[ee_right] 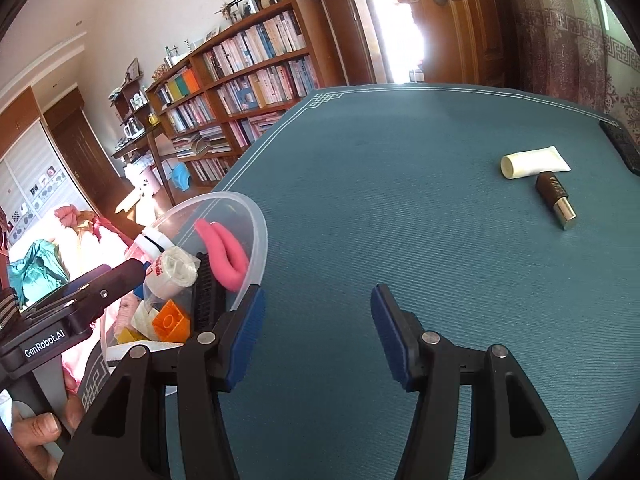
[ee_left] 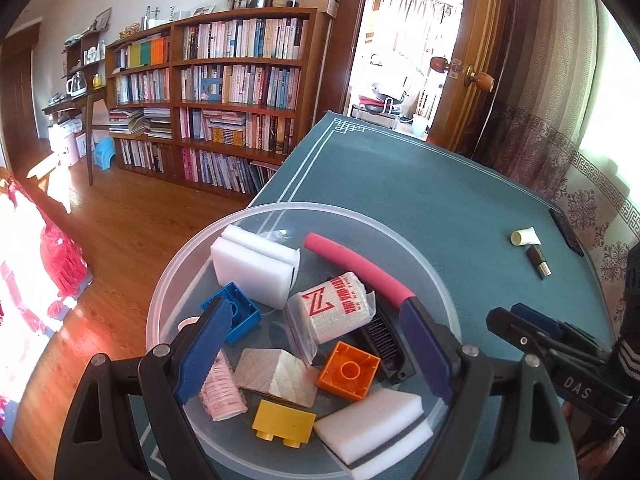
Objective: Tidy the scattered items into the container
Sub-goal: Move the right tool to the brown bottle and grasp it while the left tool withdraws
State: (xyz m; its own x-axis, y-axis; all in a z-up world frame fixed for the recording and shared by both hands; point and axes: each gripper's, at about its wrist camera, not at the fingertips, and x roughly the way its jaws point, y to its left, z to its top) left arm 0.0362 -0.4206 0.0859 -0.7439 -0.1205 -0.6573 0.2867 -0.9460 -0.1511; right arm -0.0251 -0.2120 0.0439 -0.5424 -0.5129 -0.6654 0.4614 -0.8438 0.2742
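A clear round container (ee_left: 248, 215) stands at the near-left corner of the teal table mat (ee_left: 400, 176). It holds white sponges (ee_left: 256, 268), blue (ee_left: 236, 316), orange (ee_left: 348, 370) and yellow (ee_left: 282, 420) bricks, a pink foam tube (ee_left: 356, 270), a bagged bandage roll (ee_left: 340, 308), a black comb and a wood block. My left gripper (ee_left: 318, 312) hangs open over these with nothing between its fingers. My right gripper (ee_right: 319, 296) is open over bare mat, just right of the container (ee_right: 256, 216). A white tube (ee_right: 534, 162) and a brown bottle (ee_right: 556, 198) lie together far right.
A flat black object (ee_right: 622, 144) lies at the mat's right edge, behind the tube. Left of the table the wooden floor drops away towards a long bookshelf (ee_left: 224, 92). A wooden door (ee_left: 476, 64) stands open behind the table. A hand (ee_right: 44, 428) holds the left gripper's handle.
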